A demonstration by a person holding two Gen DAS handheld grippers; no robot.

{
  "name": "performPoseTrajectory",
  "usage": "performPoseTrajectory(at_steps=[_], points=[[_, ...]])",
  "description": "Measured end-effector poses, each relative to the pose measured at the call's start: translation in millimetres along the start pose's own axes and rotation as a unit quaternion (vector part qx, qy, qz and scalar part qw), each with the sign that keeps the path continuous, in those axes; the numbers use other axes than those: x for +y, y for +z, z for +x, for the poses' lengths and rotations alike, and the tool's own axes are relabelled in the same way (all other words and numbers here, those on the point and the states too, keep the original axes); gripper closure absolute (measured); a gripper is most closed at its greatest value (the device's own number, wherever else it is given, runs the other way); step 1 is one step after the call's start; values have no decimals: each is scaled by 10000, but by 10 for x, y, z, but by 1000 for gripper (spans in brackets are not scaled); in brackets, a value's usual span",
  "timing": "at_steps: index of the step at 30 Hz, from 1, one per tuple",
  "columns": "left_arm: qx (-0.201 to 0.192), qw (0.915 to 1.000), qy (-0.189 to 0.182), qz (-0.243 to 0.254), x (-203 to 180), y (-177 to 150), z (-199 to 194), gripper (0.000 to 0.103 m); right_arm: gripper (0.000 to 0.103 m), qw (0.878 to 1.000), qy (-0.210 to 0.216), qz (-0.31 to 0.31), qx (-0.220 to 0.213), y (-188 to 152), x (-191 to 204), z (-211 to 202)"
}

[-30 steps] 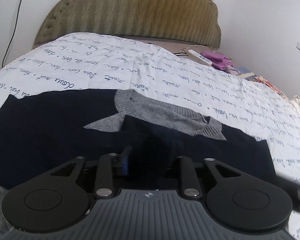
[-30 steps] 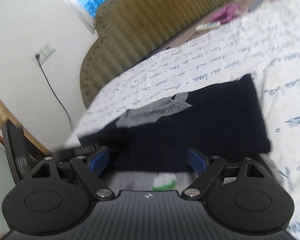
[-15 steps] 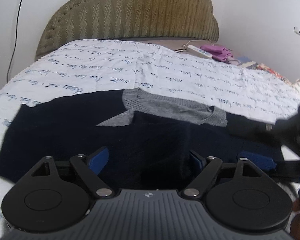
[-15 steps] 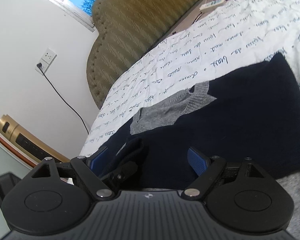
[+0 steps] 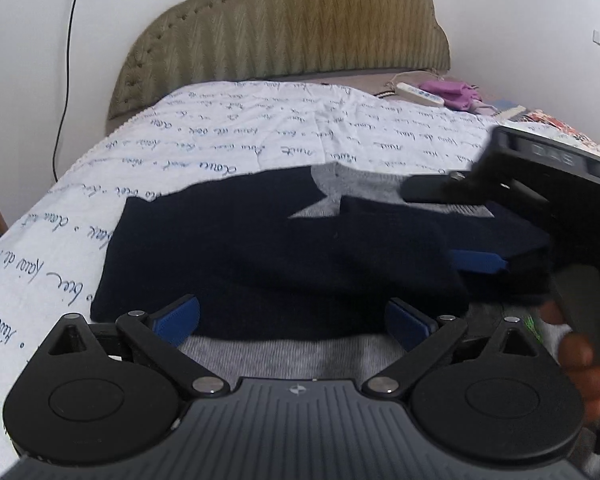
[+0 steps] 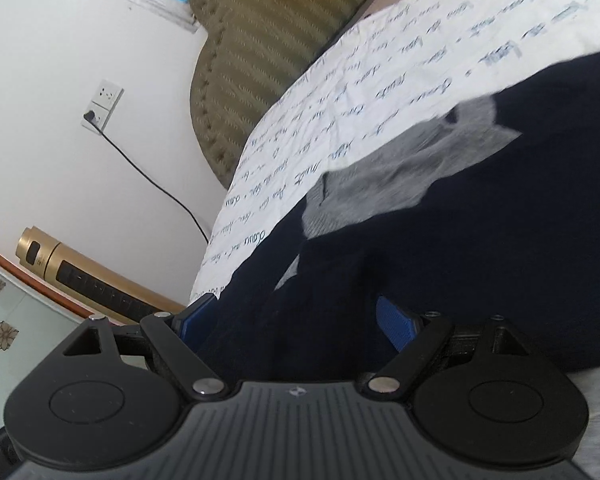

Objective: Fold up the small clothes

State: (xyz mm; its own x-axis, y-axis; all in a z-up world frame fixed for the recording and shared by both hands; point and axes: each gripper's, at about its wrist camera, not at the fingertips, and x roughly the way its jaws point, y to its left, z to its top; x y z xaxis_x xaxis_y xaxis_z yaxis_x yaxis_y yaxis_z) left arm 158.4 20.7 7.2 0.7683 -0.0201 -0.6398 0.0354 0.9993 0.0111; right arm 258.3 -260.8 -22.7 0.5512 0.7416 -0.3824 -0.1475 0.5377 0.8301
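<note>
A dark navy sweater with a grey collar lies partly folded on the bed; it also shows in the right wrist view. Its grey hem lies nearest me. My left gripper is open and empty, just above the sweater's near edge. My right gripper is open with navy fabric lying between its blue pads, not clamped. In the left wrist view the right gripper hovers over the sweater's right side, held by a hand.
The bed has a white bedspread with blue handwriting print and an olive padded headboard. A white remote and purple cloth lie at the far right. A gold cylinder device and wall socket with cable stand left.
My left gripper opened, let go of the navy fabric and drew back. My right gripper moved in low over the sweater's right side.
</note>
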Motion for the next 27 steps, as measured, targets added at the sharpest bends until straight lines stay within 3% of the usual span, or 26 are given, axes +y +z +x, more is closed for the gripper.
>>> performPoseTrajectory(at_steps=[4, 6, 9, 19, 27], points=[[36, 10000, 76, 11, 26, -38, -2, 3, 20, 10000, -1, -11, 38, -47, 23, 99], [43, 10000, 80, -17, 40, -43, -4, 3, 59, 9999, -69, -45, 61, -54, 23, 127], [20, 9999, 98, -61, 51, -34, -19, 3, 94, 9997, -210, 39, 146, -52, -29, 162], [23, 9990, 377, -245, 132, 6, 6, 3, 97, 9906, -643, -1032, -629, 20, 277, -221], [153, 9985, 414, -311, 152, -18, 73, 3, 97, 9797, -1276, -994, -1181, 222, 4, -700]])
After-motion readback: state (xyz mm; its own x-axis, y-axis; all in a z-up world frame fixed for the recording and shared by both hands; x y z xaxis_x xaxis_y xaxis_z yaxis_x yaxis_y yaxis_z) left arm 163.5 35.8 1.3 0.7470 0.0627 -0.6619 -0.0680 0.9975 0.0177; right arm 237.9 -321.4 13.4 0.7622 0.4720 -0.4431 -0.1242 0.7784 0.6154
